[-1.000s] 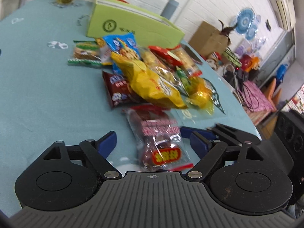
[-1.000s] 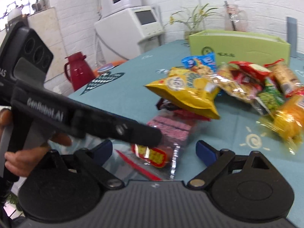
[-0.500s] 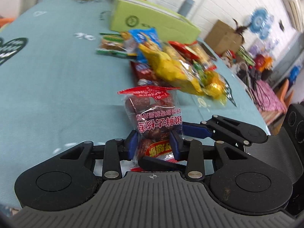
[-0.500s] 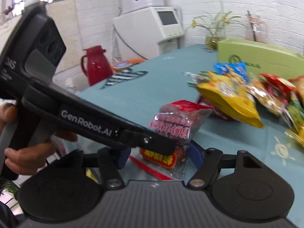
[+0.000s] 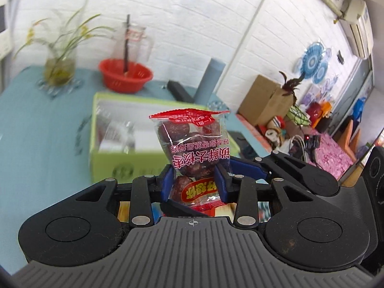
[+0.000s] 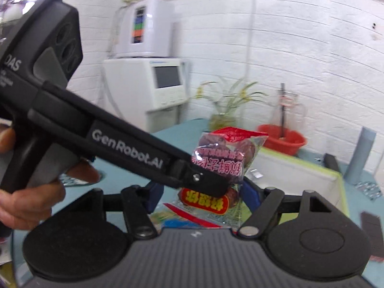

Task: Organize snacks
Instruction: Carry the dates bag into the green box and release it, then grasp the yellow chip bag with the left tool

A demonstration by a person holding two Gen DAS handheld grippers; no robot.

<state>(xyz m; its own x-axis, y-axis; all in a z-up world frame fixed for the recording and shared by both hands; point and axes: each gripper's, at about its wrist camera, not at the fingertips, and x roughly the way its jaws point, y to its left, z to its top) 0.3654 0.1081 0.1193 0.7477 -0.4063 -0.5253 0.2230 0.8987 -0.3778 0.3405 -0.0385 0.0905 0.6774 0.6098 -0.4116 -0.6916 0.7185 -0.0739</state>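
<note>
"GenRobot.AI" runs in white along the left claw's (image 6: 206, 180) black arm, "DAS" on its housing. The snack bag (image 5: 194, 153) carries upside-down Chinese print.

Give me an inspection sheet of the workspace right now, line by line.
Surface: table with teal cloth.
Job's things: clear date packet with red top, held upright off the table; open green box behind it, with something clear inside.
Clutter: red basket, glass pitcher, plant vase, grey tube.
Grippers: left gripper shut on the packet; right gripper open, either side of the packet's lower part.
Cables: tangled leads beyond the table.
Surroundings: white brick wall, white appliance, cardboard box.
</note>
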